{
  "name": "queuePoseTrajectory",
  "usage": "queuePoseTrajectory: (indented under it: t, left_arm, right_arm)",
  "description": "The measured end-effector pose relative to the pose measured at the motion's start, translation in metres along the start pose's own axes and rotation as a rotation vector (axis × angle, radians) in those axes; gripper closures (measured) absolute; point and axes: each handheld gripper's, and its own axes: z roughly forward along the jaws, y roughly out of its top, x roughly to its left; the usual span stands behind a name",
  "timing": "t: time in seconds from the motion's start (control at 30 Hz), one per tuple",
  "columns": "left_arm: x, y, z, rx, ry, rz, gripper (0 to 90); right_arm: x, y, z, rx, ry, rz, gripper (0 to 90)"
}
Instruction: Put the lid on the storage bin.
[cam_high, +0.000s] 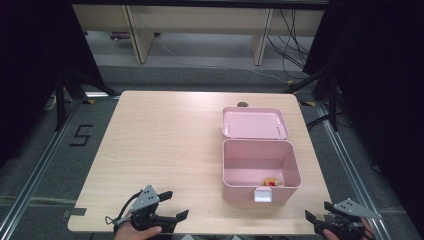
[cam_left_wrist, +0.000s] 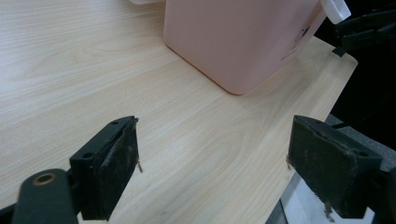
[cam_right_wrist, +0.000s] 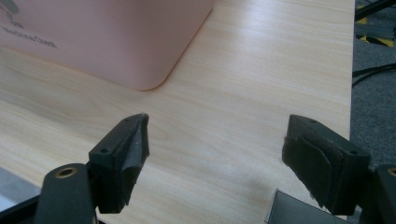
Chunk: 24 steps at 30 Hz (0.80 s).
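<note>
Wooden desk (cam_high: 165, 150) carries a pink box (cam_high: 260, 172) on its right half, with the lid (cam_high: 255, 122) lying open behind it. Inside the box, at the front right corner, lies a small yellow and red thing (cam_high: 271, 182). At the near edge, the left claw (cam_high: 172, 205) and the right claw (cam_high: 316, 212) are both released, jaws wide apart, grasping nothing, well apart from the box.

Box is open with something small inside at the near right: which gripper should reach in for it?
Right, probably. The right gripper sits open beside the pink box's near right corner, close to the small item. The left gripper, also open, is farther off.
</note>
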Motion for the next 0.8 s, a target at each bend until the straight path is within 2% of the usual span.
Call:
queuePoseTrajectory:
  t: [0.07, 0.13, 0.23, 0.33, 0.37, 0.4, 0.47, 0.6, 0.8]
  left_arm:
    - [0.0, 0.0, 0.0, -0.004, -0.005, 0.001, 15.6]
    - [0.0, 0.001, 0.001, -0.012, -0.008, 0.007, 15.7]
    - [-0.002, 0.005, 0.001, -0.014, 0.002, 0.008, 15.8]
    - [-0.004, 0.009, 0.003, -0.032, -0.007, 0.003, 15.9]
    - [-0.005, 0.012, 0.002, -0.018, 0.0, 0.013, 16.0]
    - [-0.005, 0.013, 0.003, -0.021, -0.005, 0.019, 16.1]
    - [-0.007, 0.016, 0.005, -0.025, -0.006, 0.015, 16.3]
    - [-0.012, 0.024, 0.008, -0.043, -0.019, 0.03, 18.2]
    - [-0.021, 0.041, 0.014, -0.07, -0.037, 0.077, 20.8]
  right_arm:
    - [0.0, 0.0, 0.001, -0.001, -0.008, -0.01, 23.2]
    - [0.0, -0.001, 0.002, 0.001, 0.004, -0.003, 23.5]
    - [0.0, 0.0, 0.001, 0.001, 0.002, -0.005, 23.6]
    - [-0.001, 0.0, 0.001, 0.012, 0.006, -0.024, 23.6]
    - [-0.002, 0.001, 0.001, 0.012, 0.0, -0.042, 23.6]
    - [-0.001, 0.0, 0.002, 0.01, 0.005, -0.032, 23.7]
    - [-0.002, 0.001, 0.001, 0.013, -0.011, -0.047, 23.7]
    - [-0.003, 0.001, 0.001, 0.013, -0.007, -0.045, 23.8]
    - [-0.003, 0.001, 0.001, 0.014, -0.003, -0.043, 23.9]
